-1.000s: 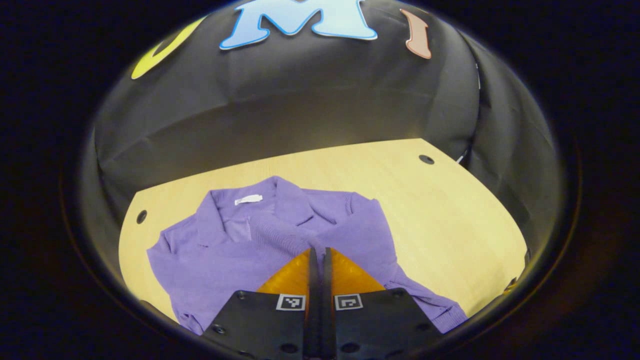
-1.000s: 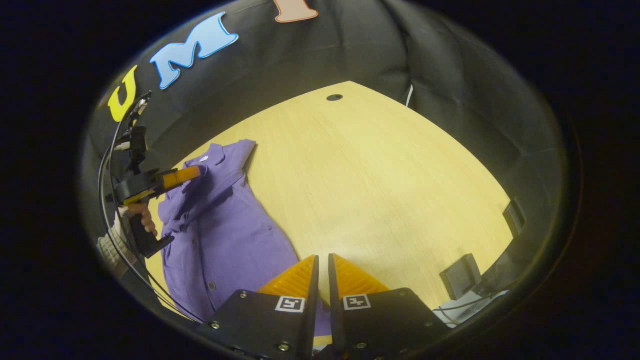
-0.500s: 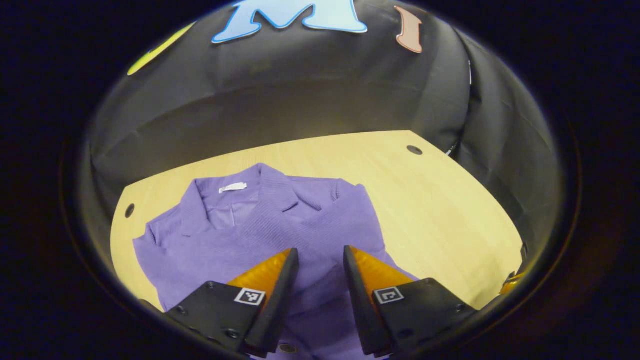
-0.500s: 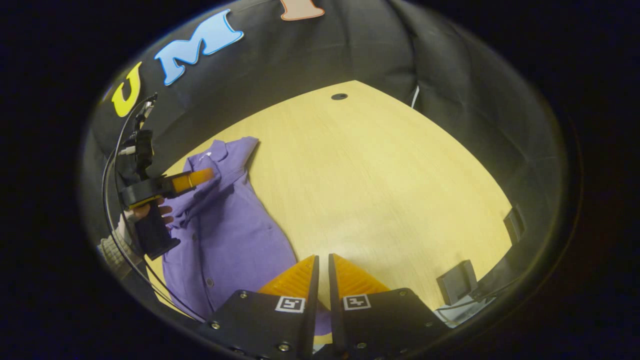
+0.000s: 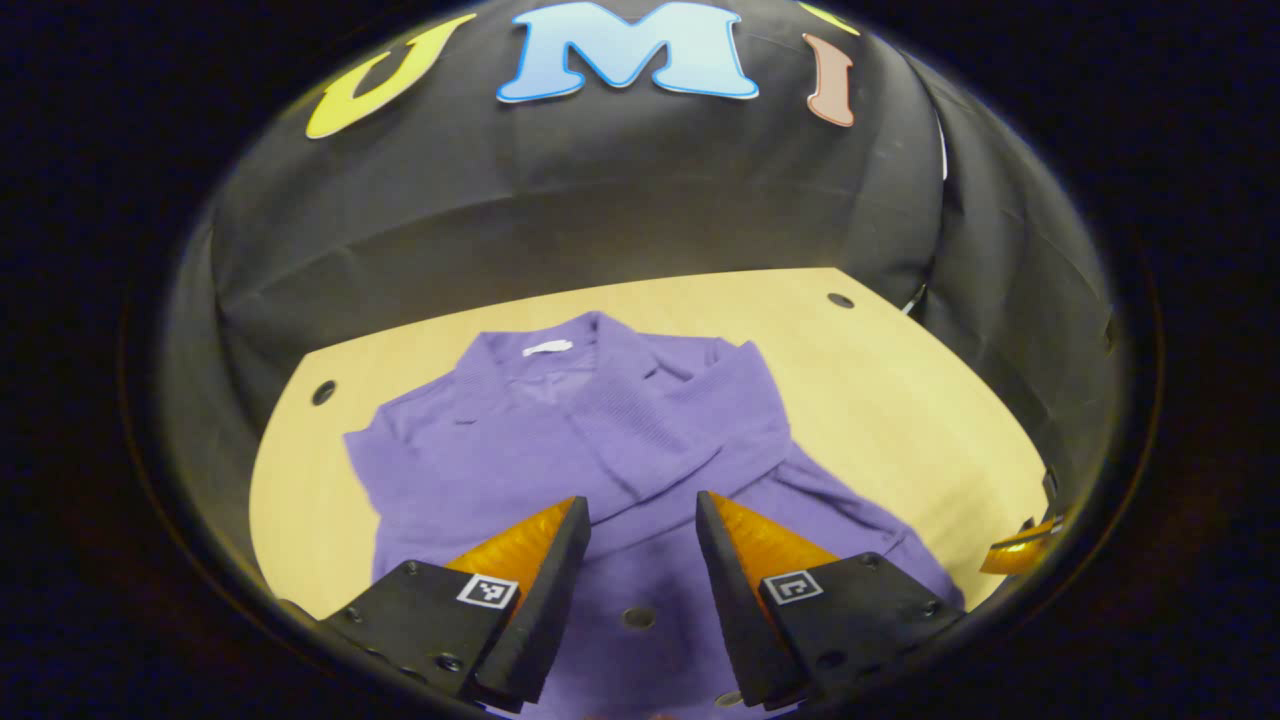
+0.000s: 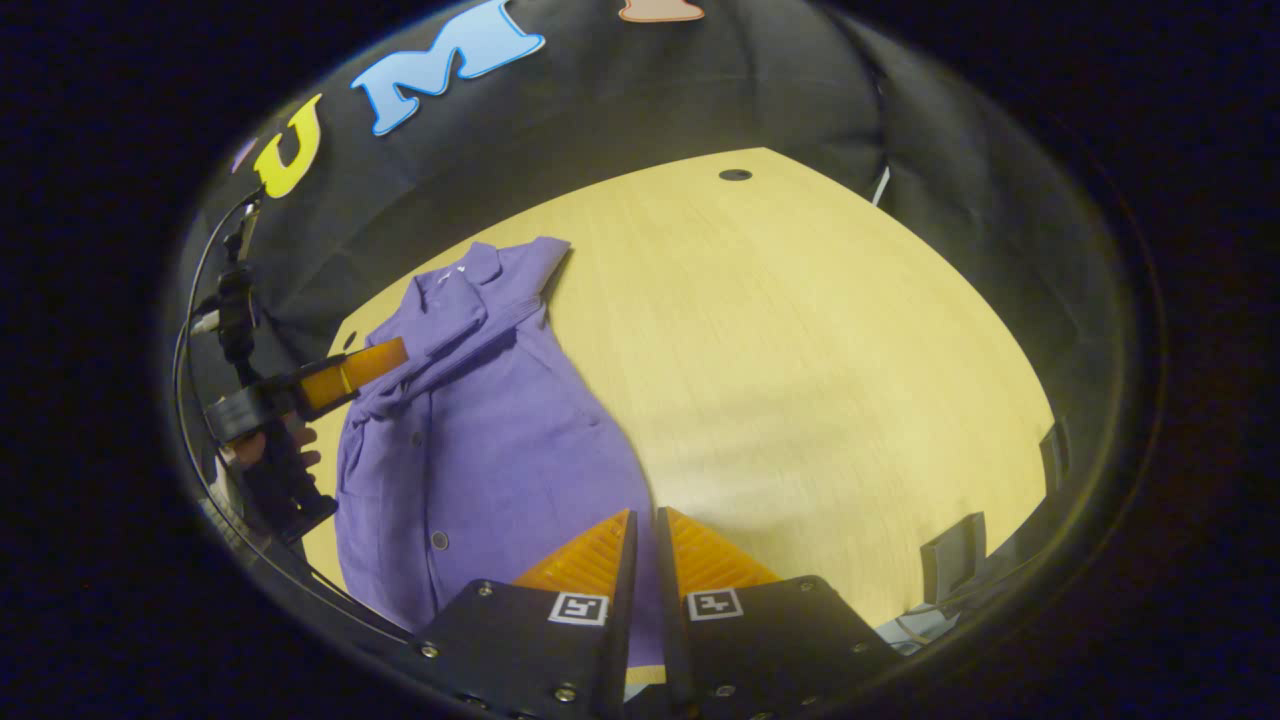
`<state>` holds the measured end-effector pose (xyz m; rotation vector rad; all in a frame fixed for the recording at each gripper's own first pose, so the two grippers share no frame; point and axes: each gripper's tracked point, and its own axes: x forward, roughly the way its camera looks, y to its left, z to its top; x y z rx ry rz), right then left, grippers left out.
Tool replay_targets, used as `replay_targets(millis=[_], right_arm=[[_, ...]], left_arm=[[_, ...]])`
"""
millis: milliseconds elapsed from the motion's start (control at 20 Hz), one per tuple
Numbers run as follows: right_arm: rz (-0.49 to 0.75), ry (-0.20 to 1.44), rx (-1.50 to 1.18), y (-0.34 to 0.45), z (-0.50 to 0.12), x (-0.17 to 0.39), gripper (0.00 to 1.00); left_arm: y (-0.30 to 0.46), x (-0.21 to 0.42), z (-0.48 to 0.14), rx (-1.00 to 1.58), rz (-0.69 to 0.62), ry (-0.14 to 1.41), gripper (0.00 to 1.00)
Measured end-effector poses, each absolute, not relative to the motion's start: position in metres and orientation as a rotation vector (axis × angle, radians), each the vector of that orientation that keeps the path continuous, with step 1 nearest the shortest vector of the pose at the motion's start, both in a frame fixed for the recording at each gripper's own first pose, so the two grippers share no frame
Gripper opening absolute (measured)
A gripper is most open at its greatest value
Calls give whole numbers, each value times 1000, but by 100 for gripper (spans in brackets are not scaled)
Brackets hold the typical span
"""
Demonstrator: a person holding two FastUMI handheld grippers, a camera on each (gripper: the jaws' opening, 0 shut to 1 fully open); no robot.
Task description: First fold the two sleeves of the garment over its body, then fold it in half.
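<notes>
A purple buttoned garment [image 5: 600, 440] lies spread on the wooden table [image 5: 900, 400], collar at the far end. One sleeve [image 5: 690, 430] is folded slantwise across its chest. My left gripper [image 5: 640, 508] hovers open above the garment's middle, nothing between its fingers. In the right gripper view the garment [image 6: 480, 420] sits to the left, and the left gripper [image 6: 350, 365], held by a hand [image 6: 265, 450], points at the folded sleeve [image 6: 450, 335]. My right gripper [image 6: 645, 515] is shut over the garment's near right edge; I cannot tell whether it pinches cloth. Its tip [image 5: 1020, 555] shows at the table's right edge.
The table has small round holes [image 5: 841, 300] [image 5: 322, 392] [image 6: 735, 175] near its far corners. Black box-like fittings [image 6: 950, 550] stand at the near right edge. Cables [image 6: 200, 320] hang behind the left gripper. Bare wood [image 6: 800, 350] stretches right of the garment.
My left gripper went from shut to open, let go of the sleeve on the garment's body, and drew back. The right gripper stayed shut and shifted only slightly.
</notes>
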<state>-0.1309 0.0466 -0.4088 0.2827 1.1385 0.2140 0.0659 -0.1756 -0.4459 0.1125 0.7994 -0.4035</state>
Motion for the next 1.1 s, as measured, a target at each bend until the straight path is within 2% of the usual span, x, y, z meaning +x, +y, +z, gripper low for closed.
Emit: replay_targets(millis=[100, 200, 250, 300, 350, 450, 550, 600, 700, 800, 1100], right_arm=[[237, 1149, 267, 55, -412, -135, 30], [271, 1162, 265, 65, -411, -141, 37], [280, 1166, 257, 69, -412, -144, 55], [288, 1168, 252, 72, -413, -145, 52], [288, 1172, 239, 73, -415, -147, 68], [307, 1180, 233, 81, -415, -152, 76], [317, 1189, 213, 85, -418, -158, 83], [323, 1196, 203, 88, -419, -161, 85], [334, 1206, 180, 92, -421, -165, 85], [337, 1213, 150, 94, -424, -169, 89], [348, 1248, 58, 97, -435, -185, 89]], left_arm=[[-146, 39, -448, 98, -369, 827, 75], [-116, 11, -454, 73, -325, 861, 75], [-102, -2, -456, 61, -303, 880, 75], [-89, -14, -459, 49, -282, 895, 75], [-78, -25, -460, 45, -259, 907, 75], [-55, -47, -465, 44, -220, 932, 75], [-37, -67, -468, 35, -196, 954, 89], [-29, -76, -470, 34, -181, 963, 94], [-13, -95, -472, 32, -161, 984, 93], [-4, -114, -476, 38, -154, 1011, 94], [5, -145, -502, 83, -167, 1101, 92]])
